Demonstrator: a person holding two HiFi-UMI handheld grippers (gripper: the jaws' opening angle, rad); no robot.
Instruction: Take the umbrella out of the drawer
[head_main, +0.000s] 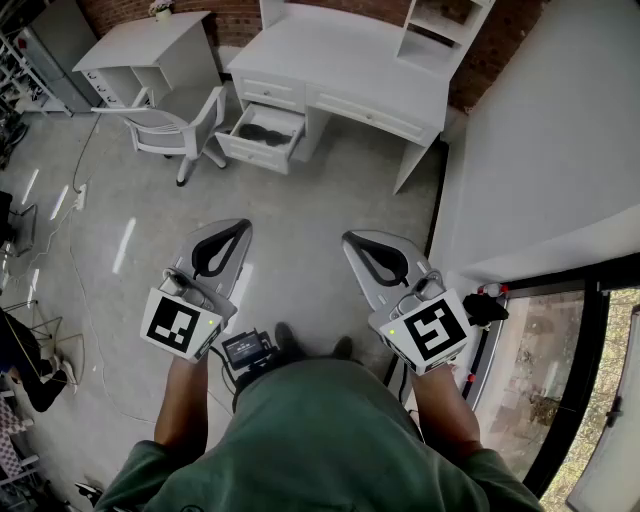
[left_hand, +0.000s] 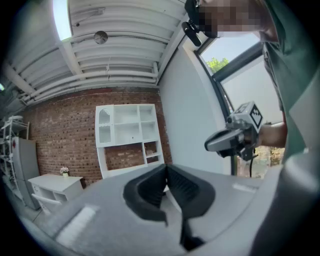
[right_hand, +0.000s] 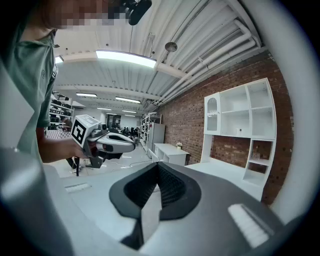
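Far ahead in the head view, the left drawer (head_main: 262, 137) of a white desk (head_main: 345, 62) is pulled open. A dark object (head_main: 266, 130), seemingly the umbrella, lies inside it. Both grippers are held at waist height, well short of the desk. My left gripper (head_main: 240, 229) (left_hand: 166, 172) is shut and holds nothing. My right gripper (head_main: 352, 242) (right_hand: 157, 168) is likewise shut and holds nothing. Each gripper view shows the other gripper off to its side, and neither shows the drawer.
A white chair (head_main: 172, 126) stands left of the open drawer, with a smaller white desk (head_main: 140, 55) behind it. A white partition wall (head_main: 545, 150) and a glass door (head_main: 545, 390) run along the right. Cables (head_main: 70, 235) trail over the grey floor at left.
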